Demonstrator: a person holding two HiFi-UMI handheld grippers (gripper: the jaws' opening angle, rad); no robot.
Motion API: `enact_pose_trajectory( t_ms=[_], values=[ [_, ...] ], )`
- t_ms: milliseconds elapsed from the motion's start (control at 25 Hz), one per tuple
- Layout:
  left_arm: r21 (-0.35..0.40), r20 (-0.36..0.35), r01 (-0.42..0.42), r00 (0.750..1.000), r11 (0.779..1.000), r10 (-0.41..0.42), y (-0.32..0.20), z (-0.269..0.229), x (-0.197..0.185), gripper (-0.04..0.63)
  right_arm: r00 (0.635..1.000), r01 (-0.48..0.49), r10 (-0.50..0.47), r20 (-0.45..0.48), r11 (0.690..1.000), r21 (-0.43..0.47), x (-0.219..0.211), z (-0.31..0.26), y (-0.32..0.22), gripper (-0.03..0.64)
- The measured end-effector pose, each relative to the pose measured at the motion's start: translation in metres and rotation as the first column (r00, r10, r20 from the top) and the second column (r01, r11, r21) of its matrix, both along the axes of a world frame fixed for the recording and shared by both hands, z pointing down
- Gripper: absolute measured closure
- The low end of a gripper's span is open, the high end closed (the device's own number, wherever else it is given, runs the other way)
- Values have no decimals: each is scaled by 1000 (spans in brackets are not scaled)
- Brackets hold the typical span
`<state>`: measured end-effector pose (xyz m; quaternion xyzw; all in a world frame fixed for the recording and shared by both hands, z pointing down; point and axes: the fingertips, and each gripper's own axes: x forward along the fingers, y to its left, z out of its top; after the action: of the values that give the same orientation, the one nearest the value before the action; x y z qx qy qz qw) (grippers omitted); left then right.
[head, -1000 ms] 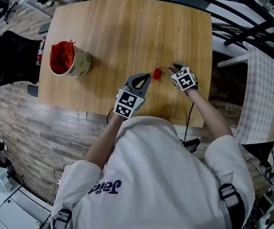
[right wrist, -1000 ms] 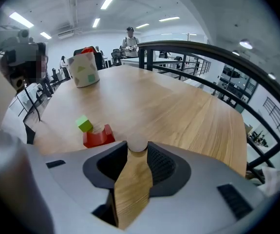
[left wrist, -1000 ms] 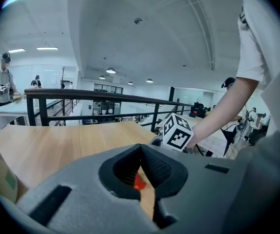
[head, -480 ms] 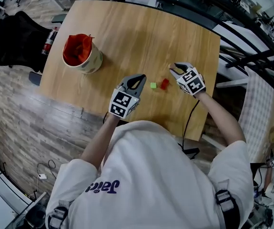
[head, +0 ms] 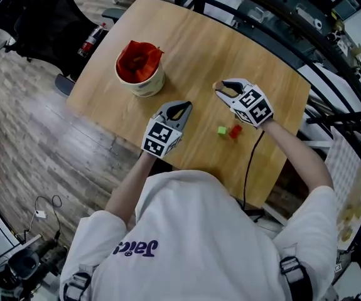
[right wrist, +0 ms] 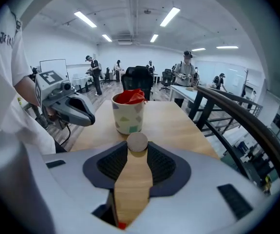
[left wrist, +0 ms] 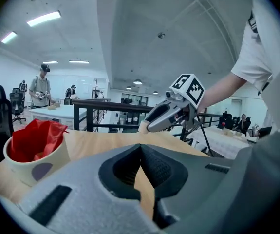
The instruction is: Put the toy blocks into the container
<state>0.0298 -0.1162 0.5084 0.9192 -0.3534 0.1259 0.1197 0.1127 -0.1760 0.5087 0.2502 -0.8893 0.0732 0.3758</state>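
Observation:
In the right gripper view my right gripper (right wrist: 138, 149) is shut on a round beige block (right wrist: 138, 141) held at its tips. It hangs above the wooden table (head: 193, 42), to the right of the cream cup (head: 140, 74) stuffed with red cloth. The head view shows that block (head: 217, 86) at the tip of the right gripper (head: 221, 89). A green block (head: 221, 130) and a red block (head: 235, 131) lie on the table behind the grippers. My left gripper (head: 181, 107) hovers beside the cup, its jaws together with nothing between them (left wrist: 140, 149).
The cup (right wrist: 128, 112) stands ahead of the right gripper, near the table's left edge. A black office chair (head: 48, 24) and a railing (head: 280, 5) flank the table. People stand at desks far back in the room.
Both grippers have moved away from the red and green blocks toward the cup. The right one has risen off the table with the beige block in it.

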Motion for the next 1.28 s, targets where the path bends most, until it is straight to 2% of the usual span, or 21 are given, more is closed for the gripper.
enact_pose_trajectory(
  t_ms=[360,480,600,760,920,1000,1120,1280],
  values=[
    [-14,-30,119,992,993,-120,-17,1,-66,588,978,201,-203,46,979,38,-137,-34,-45,483],
    [-18,-38,147,988,989,-148,-19,2,-83,588,969,232,-233,86,972,19,-181,-37,-54,483],
    [-28,-53,159,986,987,-160,-19,4,-95,588,968,189,-175,181,980,-63,-215,-33,-63,483],
    [-44,-60,180,981,983,-182,-23,14,-113,588,967,61,-9,256,979,-196,-242,-9,-85,483],
    [-70,-68,209,975,975,-214,-21,21,-130,588,940,-74,187,287,928,-364,-259,11,-100,483],
    [-79,-76,222,971,972,-228,-22,22,-138,588,928,-117,245,282,907,-404,-265,16,-104,483],
    [-88,-82,236,967,968,-243,-24,25,-147,588,928,-133,256,270,905,-403,-274,20,-107,483],
    [-95,-73,241,966,966,-248,-25,30,-151,588,938,-86,199,284,927,-365,-284,15,-102,449]
  ],
)
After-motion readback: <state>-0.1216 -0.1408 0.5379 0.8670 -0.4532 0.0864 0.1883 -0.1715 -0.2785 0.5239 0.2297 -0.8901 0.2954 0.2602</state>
